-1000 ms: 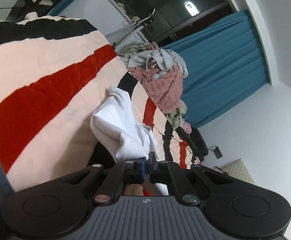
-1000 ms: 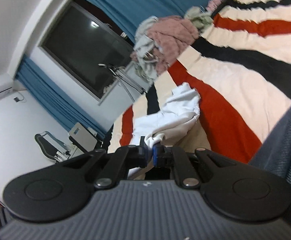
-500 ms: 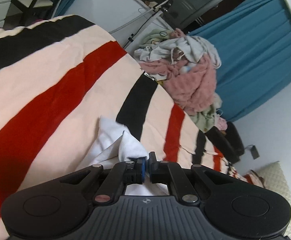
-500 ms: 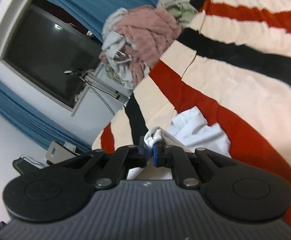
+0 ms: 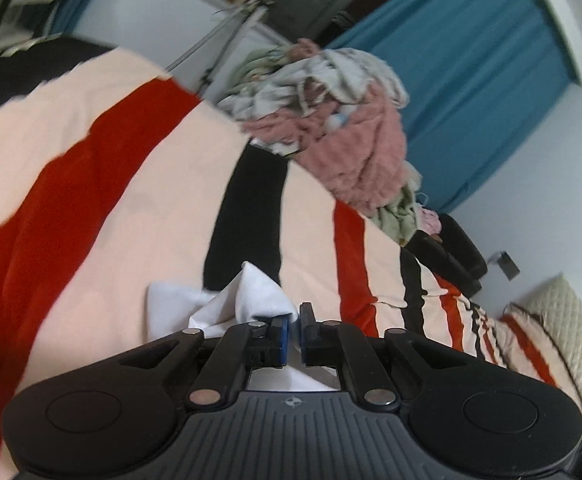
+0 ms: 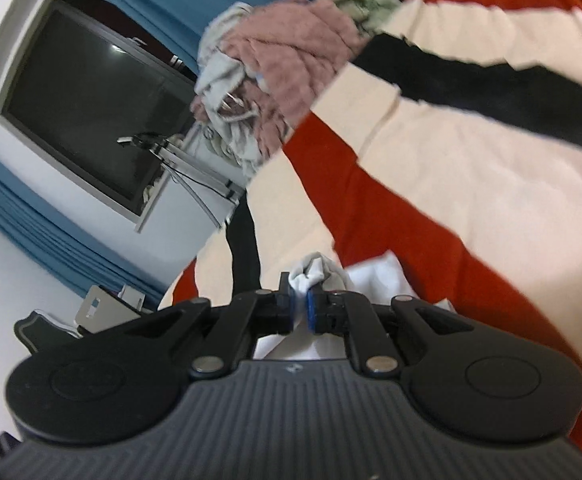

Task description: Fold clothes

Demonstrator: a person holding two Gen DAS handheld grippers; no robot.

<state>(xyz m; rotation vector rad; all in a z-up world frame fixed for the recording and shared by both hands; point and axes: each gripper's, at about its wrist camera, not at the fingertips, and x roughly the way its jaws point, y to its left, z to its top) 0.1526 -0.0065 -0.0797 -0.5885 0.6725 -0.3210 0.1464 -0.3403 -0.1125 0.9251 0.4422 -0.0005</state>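
Home bedroom, bed under a red, black and cream striped blanket (image 5: 139,184), heaped laundry (image 5: 343,128), blue curtains (image 5: 471,92), dark window (image 6: 87,120).

White garment (image 5: 251,300), plain cloth, crumpled and bunched into peaked folds; lies low on striped bedspread (image 5: 131,200). Heap of unfolded clothes (image 5: 343,132), pink, grey, green, piled at bed's far edge.

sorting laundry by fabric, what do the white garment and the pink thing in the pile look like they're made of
White garment: thin, matte knit, probably cotton; it creases softly where each hand-held gripper pinches it. Pink item in the pile: thick, fuzzy, ribbed texture, likely fleece or chenille.
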